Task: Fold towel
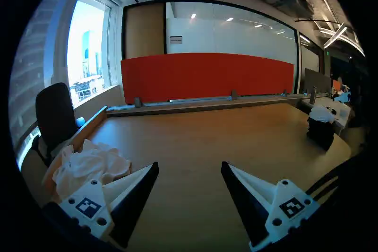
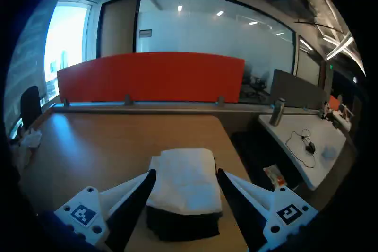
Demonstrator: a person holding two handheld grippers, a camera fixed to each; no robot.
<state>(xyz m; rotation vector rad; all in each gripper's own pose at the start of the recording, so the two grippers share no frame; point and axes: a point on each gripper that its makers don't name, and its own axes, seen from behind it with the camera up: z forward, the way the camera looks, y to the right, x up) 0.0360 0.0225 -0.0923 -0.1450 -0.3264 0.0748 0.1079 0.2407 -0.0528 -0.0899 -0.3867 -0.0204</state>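
Table (image 1: 212, 129) in left gripper view: bare wood under left gripper (image 1: 189, 164), fingers wide apart, nothing held. Crumpled towel pile (image 1: 92, 164) sits at table's left edge, near left finger, likely supply waiting for folding. Dark stack (image 1: 321, 126) with white top lies far right, well apart.

Right gripper view: right gripper (image 2: 185, 171) spread wide, fingers flanking folded towel (image 2: 184, 186) lying atop dark stack near table corner. Contact unclear, no squeeze evident. Placement suggests finished towel set on done stack.

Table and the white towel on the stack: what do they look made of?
Table: wood or wood-look laminate, smooth, going by its warm brown tone and soft sheen. White towel: soft cloth, possibly cotton, matte, with rounded folded edges.
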